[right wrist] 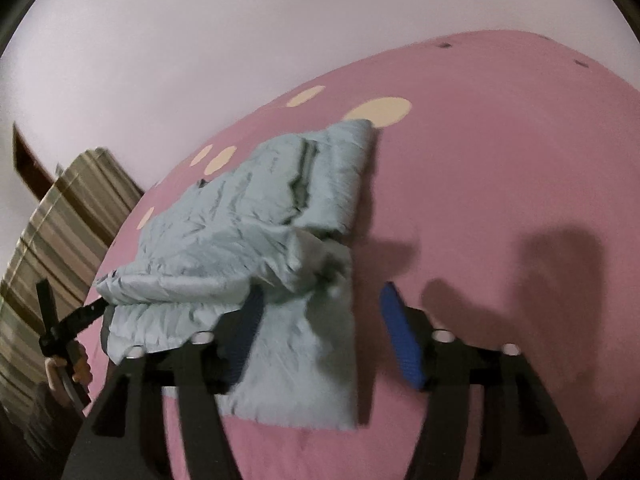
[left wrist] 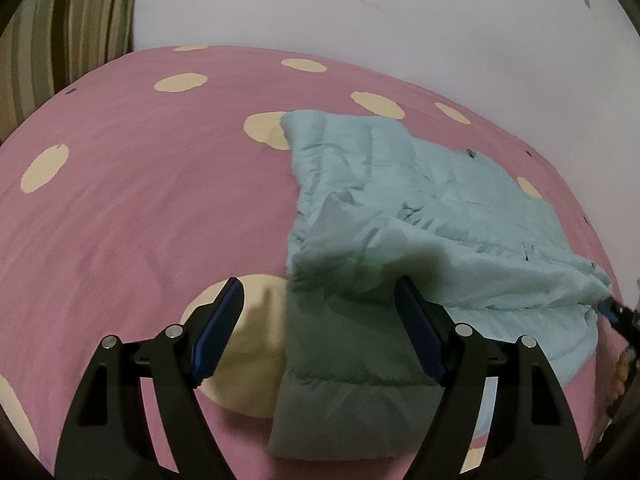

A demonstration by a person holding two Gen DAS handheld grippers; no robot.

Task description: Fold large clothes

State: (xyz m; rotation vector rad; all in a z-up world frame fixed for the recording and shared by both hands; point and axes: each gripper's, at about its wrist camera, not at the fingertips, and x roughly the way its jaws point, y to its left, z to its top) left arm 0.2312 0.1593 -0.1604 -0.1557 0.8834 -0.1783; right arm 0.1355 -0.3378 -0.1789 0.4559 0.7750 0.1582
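Pale blue-green padded garment (left wrist: pixel 400 208), partly folded, lies on a pink bedsheet (left wrist: pixel 140 200) with cream spots; striped brown-and-cream fabric (left wrist: pixel 60 40) stands left of the garment, beyond the sheet's edge; left gripper (left wrist: pixel 320 320) hangs over the garment's near left edge, jaws spread, pads pinching nothing; right gripper (right wrist: pixel 320 334) hangs over the garment's near right corner, jaws spread, cloth under the left finger but not clamped; white wall (left wrist: pixel 400 20) rises behind the garment.
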